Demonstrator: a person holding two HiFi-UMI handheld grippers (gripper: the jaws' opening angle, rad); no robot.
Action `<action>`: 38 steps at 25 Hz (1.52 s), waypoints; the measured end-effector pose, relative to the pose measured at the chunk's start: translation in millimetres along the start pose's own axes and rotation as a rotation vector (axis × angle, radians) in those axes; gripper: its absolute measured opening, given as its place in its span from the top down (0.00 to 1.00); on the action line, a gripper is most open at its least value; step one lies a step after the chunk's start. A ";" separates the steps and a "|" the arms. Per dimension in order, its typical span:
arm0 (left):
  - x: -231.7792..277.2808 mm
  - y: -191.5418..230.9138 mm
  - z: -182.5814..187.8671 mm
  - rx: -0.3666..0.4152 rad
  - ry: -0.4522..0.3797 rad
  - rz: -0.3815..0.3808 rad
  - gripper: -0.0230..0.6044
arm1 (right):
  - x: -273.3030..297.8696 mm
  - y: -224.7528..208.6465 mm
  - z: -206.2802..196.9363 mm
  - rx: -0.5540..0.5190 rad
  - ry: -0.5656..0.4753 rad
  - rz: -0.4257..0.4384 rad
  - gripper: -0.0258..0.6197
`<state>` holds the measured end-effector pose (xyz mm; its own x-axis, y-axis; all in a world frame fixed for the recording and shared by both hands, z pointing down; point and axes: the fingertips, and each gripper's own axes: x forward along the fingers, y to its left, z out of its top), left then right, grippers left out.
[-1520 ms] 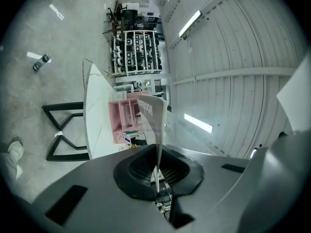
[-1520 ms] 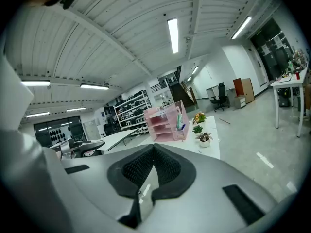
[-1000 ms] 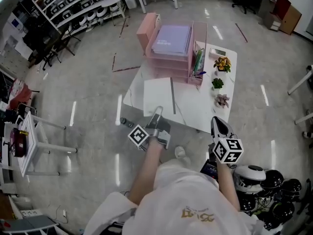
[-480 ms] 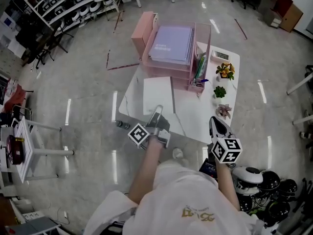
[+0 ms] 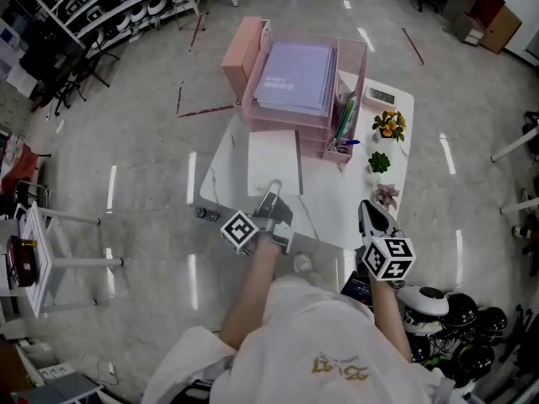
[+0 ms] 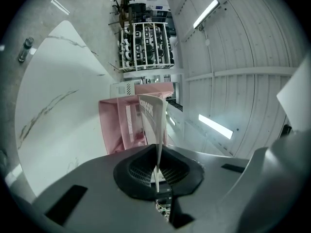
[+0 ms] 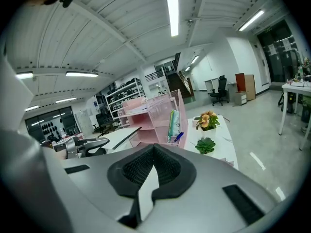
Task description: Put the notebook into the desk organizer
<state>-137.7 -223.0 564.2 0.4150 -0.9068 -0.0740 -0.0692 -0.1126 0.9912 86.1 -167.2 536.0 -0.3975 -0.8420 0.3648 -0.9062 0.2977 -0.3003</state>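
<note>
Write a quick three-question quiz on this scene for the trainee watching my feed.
1. True or false: the left hand-held gripper is shut on the near edge of the white notebook.
2. What lies on the top tray of the pink desk organizer? A) purple notebook B) a mug C) a keyboard
3. Fill in: in the head view, the three small plants stand along the ___ side of the table.

Key: 1 true; 2 A; 3 right.
</note>
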 end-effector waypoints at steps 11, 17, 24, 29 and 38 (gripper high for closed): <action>20.2 10.6 -3.6 -0.006 0.041 0.018 0.92 | 19.5 -4.0 7.6 0.008 -0.009 0.003 0.94; 34.8 9.9 -2.3 -0.030 0.047 -0.003 0.92 | 30.2 -9.9 7.6 0.009 -0.006 0.001 0.95; 50.0 23.5 2.0 -0.041 0.059 0.008 0.92 | 41.2 -19.8 9.4 0.018 -0.005 -0.016 0.95; 63.1 27.7 4.6 -0.017 0.087 0.013 0.92 | 52.3 -23.3 11.5 0.022 0.000 -0.023 0.95; 85.0 28.5 9.7 -0.042 0.136 0.017 0.92 | 68.6 -25.1 21.1 0.014 0.001 -0.026 0.95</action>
<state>-113.2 -307.2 585.1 0.5337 -0.8445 -0.0448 -0.0403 -0.0783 0.9961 84.6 -241.9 549.9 -0.3736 -0.8488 0.3741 -0.9143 0.2688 -0.3032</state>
